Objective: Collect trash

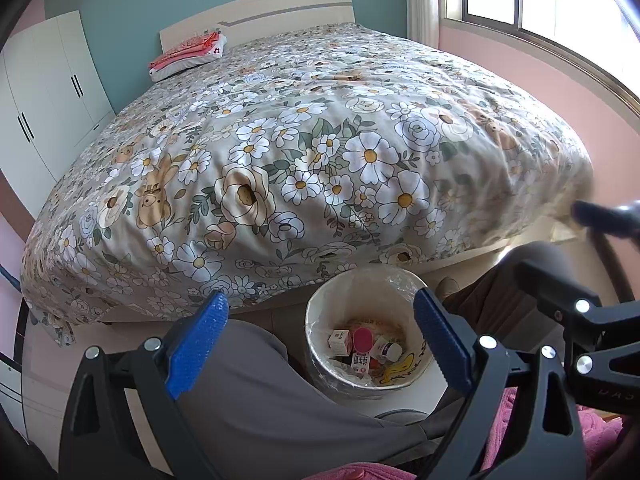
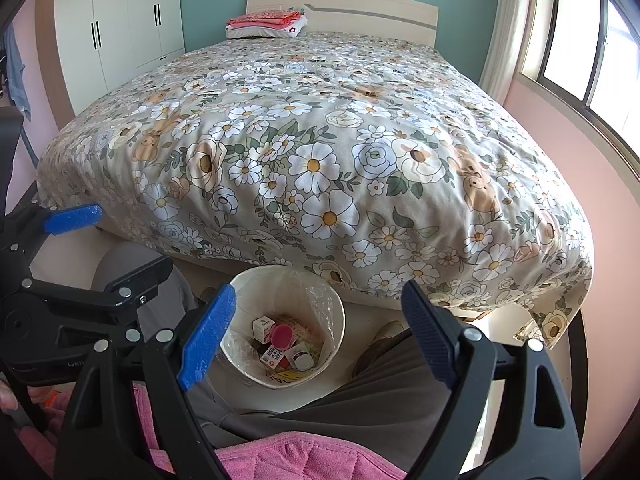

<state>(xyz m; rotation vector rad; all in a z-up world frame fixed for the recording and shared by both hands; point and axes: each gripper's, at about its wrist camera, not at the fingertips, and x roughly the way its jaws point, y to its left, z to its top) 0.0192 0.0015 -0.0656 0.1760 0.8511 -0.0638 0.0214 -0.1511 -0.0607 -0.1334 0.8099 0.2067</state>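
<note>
Both grippers' jaws gape wide and empty above the trash bin [image 1: 320, 312] holding boxes [image 2: 266, 326]

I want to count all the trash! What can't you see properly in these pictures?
- Bottom of the bin: both views; the boxes and bottle on top hide whatever lies beneath.
- Print on the small boxes: too small to read in either view.
- Floor near the bin: both views; the person's legs and the open left gripper and right gripper cover it.
- Under the bed: hidden by the hanging cover.
</note>
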